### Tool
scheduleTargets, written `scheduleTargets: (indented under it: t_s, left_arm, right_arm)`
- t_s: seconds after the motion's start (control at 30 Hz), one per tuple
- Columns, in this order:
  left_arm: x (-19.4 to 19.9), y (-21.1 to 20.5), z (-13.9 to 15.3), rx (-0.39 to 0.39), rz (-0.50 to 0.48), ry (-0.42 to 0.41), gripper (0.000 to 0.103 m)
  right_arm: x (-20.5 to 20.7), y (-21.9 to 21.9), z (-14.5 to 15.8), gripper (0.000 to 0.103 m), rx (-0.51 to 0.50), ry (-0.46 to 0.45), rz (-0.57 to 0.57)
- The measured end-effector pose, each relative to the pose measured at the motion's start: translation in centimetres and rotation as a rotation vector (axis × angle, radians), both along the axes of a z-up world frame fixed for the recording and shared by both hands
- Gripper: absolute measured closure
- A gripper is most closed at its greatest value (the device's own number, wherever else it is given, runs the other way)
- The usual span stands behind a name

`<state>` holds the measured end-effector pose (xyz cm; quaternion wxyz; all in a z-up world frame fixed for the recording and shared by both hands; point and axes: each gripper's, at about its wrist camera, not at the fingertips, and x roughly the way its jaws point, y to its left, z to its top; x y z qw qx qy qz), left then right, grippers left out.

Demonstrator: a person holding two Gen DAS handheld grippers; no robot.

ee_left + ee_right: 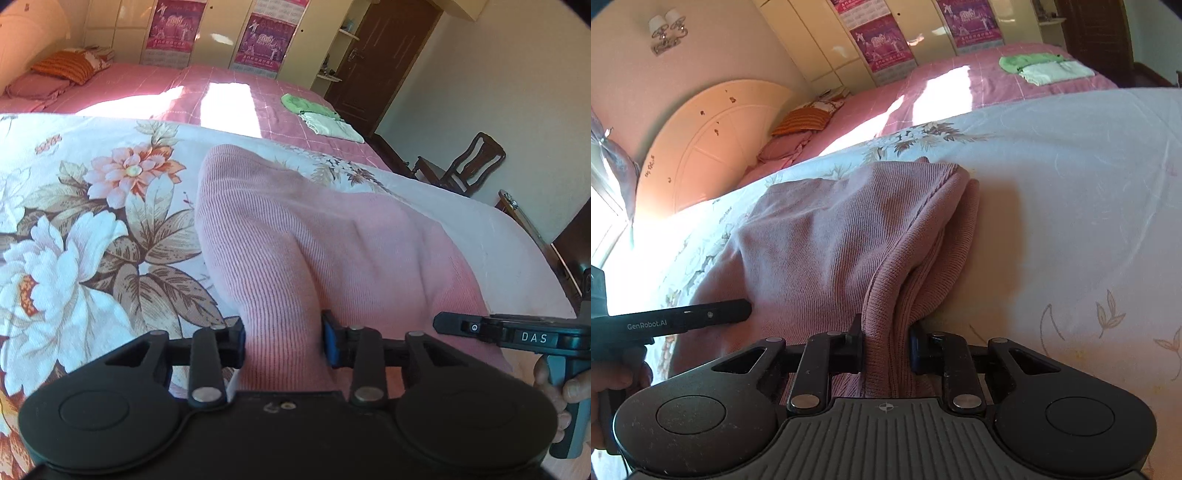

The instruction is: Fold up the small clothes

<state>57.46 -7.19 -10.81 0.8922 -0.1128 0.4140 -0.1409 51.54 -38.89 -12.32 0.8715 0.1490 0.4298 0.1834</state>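
We are working on a bed spread with a floral quilt [92,206], and going left to right, our left gripper [282,343] is pinching a bunched edge of the pink ribbed garment [295,229], its fingers [236,341] pressing the fabric between them. The garment is lying on the quilt ahead of us, already partly doubled over and rising in soft ridges from the grip. Further right, our right gripper [886,347] is clamping the garment's [820,236] other near edge, where several knit layers are gathering into a thick fold between its fingers [855,347]. Each view is catching the other gripper just beside the cloth.

We are judging that we are mid-fold, holding both near corners. To do this well, we should be keeping both grips level and equally taut, carrying the edge forward together so it is landing squarely on the far edge, without dragging the lower layer along the quilt. The stacked layers on the right look likely to slip unevenly, so we should be releasing only once the fold is lying flat. Folded green and white clothes [314,114] are resting far back on the pink bedspread [229,96]
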Motion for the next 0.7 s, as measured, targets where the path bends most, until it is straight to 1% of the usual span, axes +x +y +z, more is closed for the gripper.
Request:
scheduleTargets:
  t_s: [0.1, 0.23, 0.3, 0.37, 0.43, 0.5, 0.6, 0.7]
  left_arm:
    - [-1.1, 0.1, 1.1, 0.008, -0.024, -0.068, 0.073]
    - [-2.3, 1.3, 2.7, -0.023, -0.071, -0.124, 0.074]
    - [-2.8, 2.7, 3.6, -0.041, -0.086, -0.144, 0.074]
    - [-3.5, 5.0, 4.7, -0.059, -0.087, -0.158, 0.074]
    - [-4.1, 7.9, 5.6, -0.058, -0.085, -0.174, 0.074]
    - [-5.0, 12.0, 6.4, -0.049, -0.07, -0.189, 0.074]
    - [-6.1, 17.9, 6.9, -0.037, -0.037, -0.185, 0.074]
    - [-7.7, 23.8, 6.7, -0.014, 0.007, -0.164, 0.074]
  right_arm:
    - [-1.1, 1.3, 1.4, 0.083, -0.06, -0.055, 0.001]
    - [-2.5, 4.8, 3.4, 0.083, -0.129, -0.117, -0.003]
    - [-3.3, 7.0, 4.6, 0.083, -0.156, -0.143, 0.004]
    - [-4.2, 9.4, 5.9, 0.083, -0.18, -0.172, 0.009]
    - [-4.1, 13.5, 7.1, 0.083, -0.185, -0.194, 0.021]
    - [-4.0, 17.2, 7.8, 0.083, -0.179, -0.206, 0.038]
    - [-3.8, 23.2, 7.9, 0.083, -0.155, -0.212, 0.076]
    - [-3.5, 29.2, 7.1, 0.083, -0.119, -0.203, 0.119]
